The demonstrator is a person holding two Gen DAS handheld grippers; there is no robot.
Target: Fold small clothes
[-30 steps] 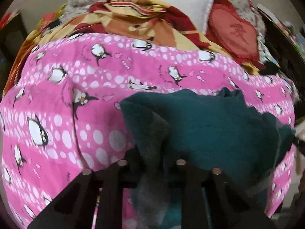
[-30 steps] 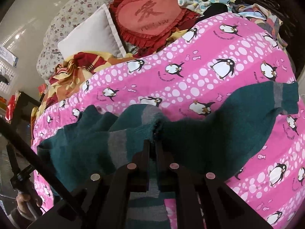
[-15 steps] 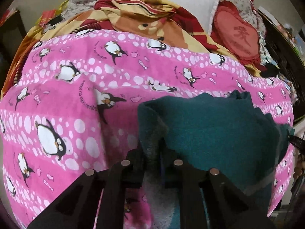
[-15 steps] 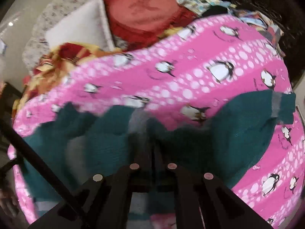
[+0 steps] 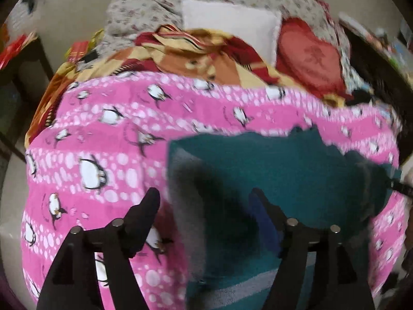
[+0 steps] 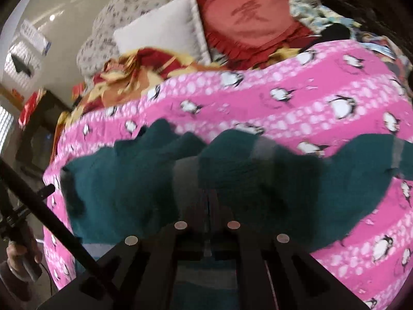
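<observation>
A teal garment [image 5: 271, 170] with grey bands lay on a pink penguin blanket [image 5: 98, 129], partly folded. The left gripper [image 5: 204, 201] was opening, its jaws wide apart; the garment's grey-edged fold sat between them, but neither pad pressed on it. The right gripper [image 6: 207, 201] was clamped tight on a bunched fold of the garment. Behind the blanket lay a white pillow [image 6: 165, 36] and a red heart cushion [image 6: 247, 18] bearing one Chinese character, too blurred to read for certain. A hand [image 6: 18, 255] held the left tool's handle at the lower left of the right view.
</observation>
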